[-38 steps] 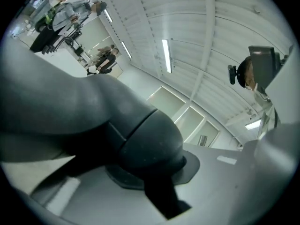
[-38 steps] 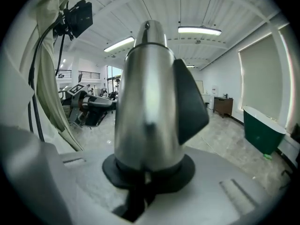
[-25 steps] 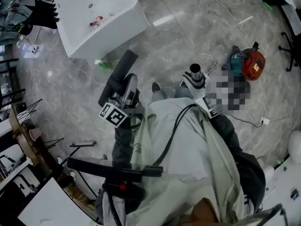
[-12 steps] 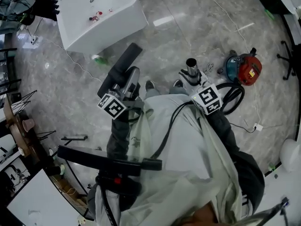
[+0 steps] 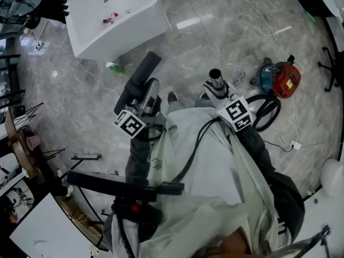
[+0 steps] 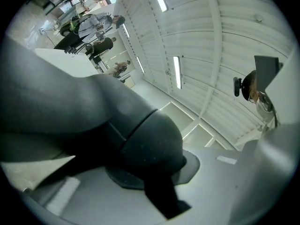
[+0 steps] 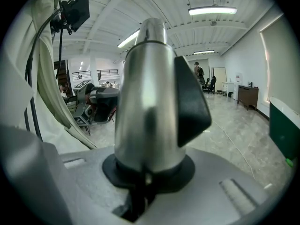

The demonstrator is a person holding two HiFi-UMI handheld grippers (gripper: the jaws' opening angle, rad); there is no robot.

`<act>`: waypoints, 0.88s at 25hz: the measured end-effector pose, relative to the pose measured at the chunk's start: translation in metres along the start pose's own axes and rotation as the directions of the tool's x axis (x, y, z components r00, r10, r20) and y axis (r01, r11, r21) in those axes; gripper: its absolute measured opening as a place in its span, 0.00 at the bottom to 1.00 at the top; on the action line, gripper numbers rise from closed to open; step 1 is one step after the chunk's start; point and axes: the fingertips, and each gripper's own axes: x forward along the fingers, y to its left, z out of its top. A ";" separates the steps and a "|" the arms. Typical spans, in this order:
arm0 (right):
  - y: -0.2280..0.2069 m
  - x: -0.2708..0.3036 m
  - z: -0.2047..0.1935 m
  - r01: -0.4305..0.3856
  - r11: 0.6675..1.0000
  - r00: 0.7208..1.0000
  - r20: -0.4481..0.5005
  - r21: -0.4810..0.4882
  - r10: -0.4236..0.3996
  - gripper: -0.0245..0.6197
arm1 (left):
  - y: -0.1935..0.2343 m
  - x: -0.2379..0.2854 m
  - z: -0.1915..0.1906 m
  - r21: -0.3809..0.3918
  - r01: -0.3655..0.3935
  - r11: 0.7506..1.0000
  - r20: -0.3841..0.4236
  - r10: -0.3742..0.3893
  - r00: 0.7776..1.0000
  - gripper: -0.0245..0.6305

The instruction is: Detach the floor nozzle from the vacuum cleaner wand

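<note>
My left hand-held gripper (image 5: pixel 146 100) is clamped on the dark neck of the floor nozzle (image 5: pixel 138 79). My right hand-held gripper (image 5: pixel 219 92) is clamped on the silver wand (image 5: pixel 216 78) — the two parts are apart, the nozzle off the wand. Beyond them, the red canister (image 5: pixel 284 75) sits on the floor (image 5: pixel 215 31).

There are two grippers, left gripper (image 5: pixel 145 97) and right gripper (image 5: pixel 220 92), one floor nozzle (image 5: pixel 141 78), one metal wand (image 5: pixel 216 80), one red-and-teal vacuum canister (image 5: pixel 281 77) and one white table (image 5: pixel 115 23).
</note>
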 end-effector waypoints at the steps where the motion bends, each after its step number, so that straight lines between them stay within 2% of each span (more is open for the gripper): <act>1: 0.001 0.001 0.000 -0.001 1.000 1.000 -0.004 -0.001 0.001 0.11 | 0.001 0.000 0.000 -0.003 0.000 1.000 -0.003 0.000 1.000 0.15; 15: 0.013 0.023 -0.002 0.042 0.999 0.997 -0.057 -0.003 -0.042 0.11 | 0.017 0.012 0.008 -0.017 0.032 0.999 -0.084 -0.033 0.996 0.15; 22: 0.018 0.027 -0.002 0.055 0.998 0.996 -0.064 -0.010 -0.055 0.11 | 0.023 0.012 0.010 -0.025 0.041 0.999 -0.100 -0.043 0.994 0.15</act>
